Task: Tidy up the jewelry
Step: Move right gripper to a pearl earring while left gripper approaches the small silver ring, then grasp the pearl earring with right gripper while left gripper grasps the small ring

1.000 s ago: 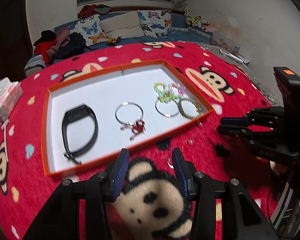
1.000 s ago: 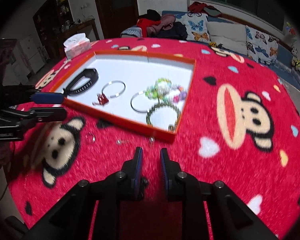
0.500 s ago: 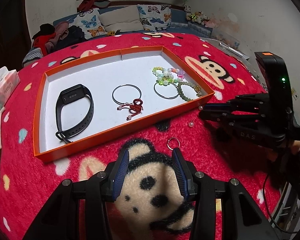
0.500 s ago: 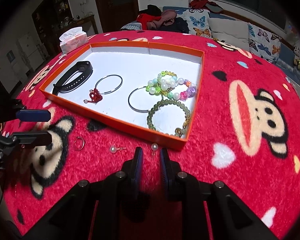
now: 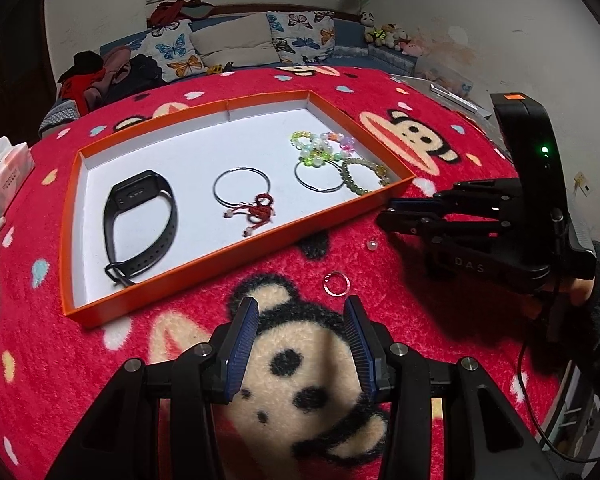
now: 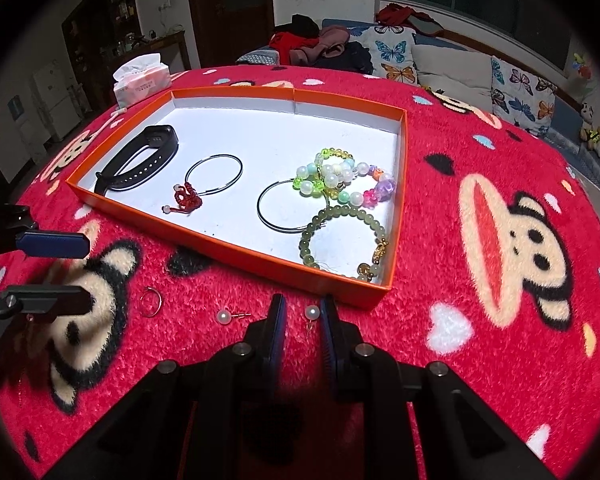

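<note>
Right gripper (image 6: 302, 314): held low over the red blanket (image 6: 440, 240), fingers a narrow gap apart, nothing clamped. A pearl stud (image 6: 312, 313) is seen in that gap near the fingertips, resting on the blanket; its pearl end lies toward the tray, its pin trails back toward the gripper body, so the long axis runs roughly along the fingers. Whether the pads touch it cannot be told.

Second pearl stud (image 6: 223, 316): lying left of the right fingers, pin pointing right toward them, long axis across the finger line.

Ring (image 5: 337, 282): lying flat on the blanket, just ahead of the left gripper (image 5: 302, 310) and nearer its right finger.

Left gripper: fingers moderately apart, nothing between them, the blanket's cartoon face seen in the gap.

Tray (image 6: 236, 246): orange rim, white floor, just beyond both sets of fingertips. Contained, left to right as seen from the right wrist: black band (image 6: 140, 164), long axis diagonal; wire hoop (image 6: 220, 174) with red knot charm; plain hoop (image 6: 278, 210); bright bead bracelet (image 6: 340, 182); green bead bracelet (image 6: 342, 240) nearest the right fingers.
</note>
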### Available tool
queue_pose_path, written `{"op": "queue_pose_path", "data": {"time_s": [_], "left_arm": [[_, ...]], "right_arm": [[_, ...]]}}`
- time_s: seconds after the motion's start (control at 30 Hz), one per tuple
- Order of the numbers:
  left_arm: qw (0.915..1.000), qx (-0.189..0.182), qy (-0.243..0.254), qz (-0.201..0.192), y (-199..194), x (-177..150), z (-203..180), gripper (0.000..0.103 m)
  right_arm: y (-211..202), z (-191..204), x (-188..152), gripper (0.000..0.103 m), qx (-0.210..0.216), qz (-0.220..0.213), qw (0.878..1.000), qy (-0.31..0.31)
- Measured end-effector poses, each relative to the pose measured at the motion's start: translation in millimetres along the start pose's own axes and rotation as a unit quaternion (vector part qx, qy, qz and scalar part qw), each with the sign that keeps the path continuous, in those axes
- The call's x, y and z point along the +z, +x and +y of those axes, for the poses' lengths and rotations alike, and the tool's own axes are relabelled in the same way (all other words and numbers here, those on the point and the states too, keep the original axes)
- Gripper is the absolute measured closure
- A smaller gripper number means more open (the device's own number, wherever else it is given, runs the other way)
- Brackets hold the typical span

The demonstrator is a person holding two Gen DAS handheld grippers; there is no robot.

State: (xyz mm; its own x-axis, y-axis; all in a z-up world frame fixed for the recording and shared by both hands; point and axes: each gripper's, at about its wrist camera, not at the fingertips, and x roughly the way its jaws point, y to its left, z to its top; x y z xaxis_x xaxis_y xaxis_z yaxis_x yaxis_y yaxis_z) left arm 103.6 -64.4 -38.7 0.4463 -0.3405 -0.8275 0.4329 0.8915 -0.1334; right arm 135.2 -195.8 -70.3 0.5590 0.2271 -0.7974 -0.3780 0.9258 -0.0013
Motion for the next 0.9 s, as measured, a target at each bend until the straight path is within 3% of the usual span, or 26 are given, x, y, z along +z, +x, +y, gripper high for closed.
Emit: {"op": "queue_pose_path", "data": {"time_s": [0.1, 0.37, 0.9], "left_arm": [[0.9999, -0.006, 0.014, 0.003, 5.0, 0.4, -10.3, 0.055], [0.9982, -0.012, 0.057, 0.015, 31.5, 10.4, -28.7, 0.056], [0.9942, -0.008, 0.105, 0.018, 49.3, 17.5, -34.0, 0.074]], "right_arm": [[-0.8, -0.5, -0.7, 0.091, 0.000, -0.001, 1.000, 0.003], [-4.8, -2.8, -3.0, 0.093, 0.013, 0.002, 1.000, 0.007], [-9.1, -7.2, -6.6, 0.093, 0.027, 0.004, 1.000, 0.006]]}}
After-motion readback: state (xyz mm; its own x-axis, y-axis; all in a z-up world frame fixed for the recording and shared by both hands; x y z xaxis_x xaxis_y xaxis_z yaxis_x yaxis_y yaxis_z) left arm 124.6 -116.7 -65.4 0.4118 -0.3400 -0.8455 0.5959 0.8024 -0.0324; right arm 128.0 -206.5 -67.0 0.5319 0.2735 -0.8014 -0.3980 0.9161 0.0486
